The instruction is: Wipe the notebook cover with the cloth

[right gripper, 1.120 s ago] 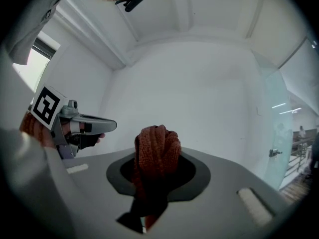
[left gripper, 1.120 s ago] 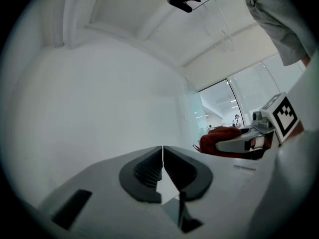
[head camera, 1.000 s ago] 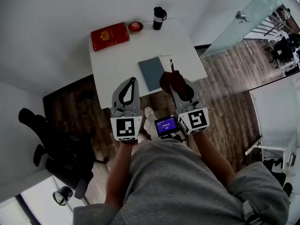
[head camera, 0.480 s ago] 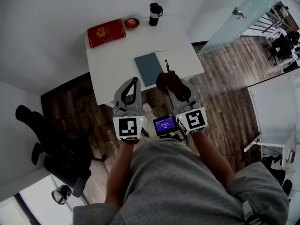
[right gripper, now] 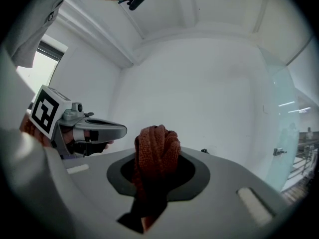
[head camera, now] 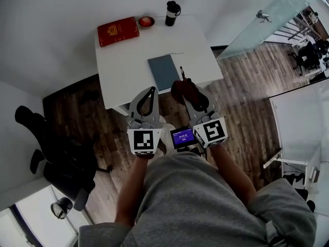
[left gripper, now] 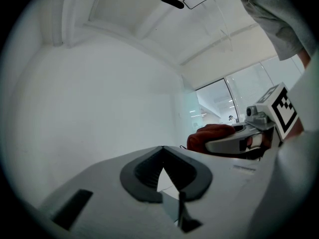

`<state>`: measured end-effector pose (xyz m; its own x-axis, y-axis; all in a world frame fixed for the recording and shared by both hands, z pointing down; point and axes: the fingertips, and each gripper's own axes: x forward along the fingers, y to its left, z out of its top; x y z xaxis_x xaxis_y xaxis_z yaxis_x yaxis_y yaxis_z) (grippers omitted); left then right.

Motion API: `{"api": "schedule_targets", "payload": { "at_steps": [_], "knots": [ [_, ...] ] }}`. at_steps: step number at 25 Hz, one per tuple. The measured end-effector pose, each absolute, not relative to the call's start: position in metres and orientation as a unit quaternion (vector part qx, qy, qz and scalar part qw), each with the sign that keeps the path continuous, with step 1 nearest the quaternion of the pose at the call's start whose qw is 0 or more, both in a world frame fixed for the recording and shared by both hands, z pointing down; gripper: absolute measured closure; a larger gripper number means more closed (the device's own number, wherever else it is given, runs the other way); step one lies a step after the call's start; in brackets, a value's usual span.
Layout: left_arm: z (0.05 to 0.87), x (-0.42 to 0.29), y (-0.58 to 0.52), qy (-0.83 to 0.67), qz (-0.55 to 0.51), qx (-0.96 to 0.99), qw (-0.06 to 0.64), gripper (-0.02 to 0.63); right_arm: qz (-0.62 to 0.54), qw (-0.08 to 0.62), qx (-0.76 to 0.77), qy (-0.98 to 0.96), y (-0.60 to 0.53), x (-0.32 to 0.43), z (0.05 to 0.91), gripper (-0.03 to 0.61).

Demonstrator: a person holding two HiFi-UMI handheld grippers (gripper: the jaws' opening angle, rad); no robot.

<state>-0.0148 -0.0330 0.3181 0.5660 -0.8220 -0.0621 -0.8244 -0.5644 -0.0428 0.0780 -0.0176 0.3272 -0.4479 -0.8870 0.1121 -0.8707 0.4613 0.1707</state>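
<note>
A grey-blue notebook (head camera: 164, 72) lies flat on the white table (head camera: 123, 60), with a dark pen (head camera: 181, 72) along its right side. My right gripper (head camera: 184, 88) is shut on a bunched reddish-brown cloth (head camera: 181, 89) (right gripper: 157, 153), held at the table's near edge just below the notebook. The cloth fills the jaws in the right gripper view. My left gripper (head camera: 151, 90) (left gripper: 162, 153) is shut and empty, level, left of the notebook at the near edge. The left gripper view shows the right gripper (left gripper: 239, 143) and its cloth (left gripper: 212, 133) alongside.
A red book (head camera: 118, 31), a small red bowl (head camera: 146, 21) and a black bottle (head camera: 172, 9) stand along the table's far side. A black office chair (head camera: 56, 153) sits on the wooden floor at the left. A glass partition (head camera: 267, 19) rises at the right.
Both grippers have drawn back a little from the notebook toward the table's near edge. The left one has also shifted slightly right. The cloth stays in the right jaws.
</note>
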Motion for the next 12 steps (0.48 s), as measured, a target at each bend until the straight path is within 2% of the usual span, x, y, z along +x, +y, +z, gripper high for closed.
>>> {"api": "schedule_targets", "payload": {
  "at_steps": [7,12],
  "knots": [
    [0.335,-0.017,-0.028,0.48,0.006,-0.876,0.033,0.623,-0.048,0.098,0.496,-0.861,-0.022,0.073,0.341,0.5],
    [0.326,0.008,-0.015,0.488,0.0,-0.872,0.04,0.623,-0.048,0.086,0.484,-0.87,-0.011,0.096,0.332,0.5]
  ]
}}
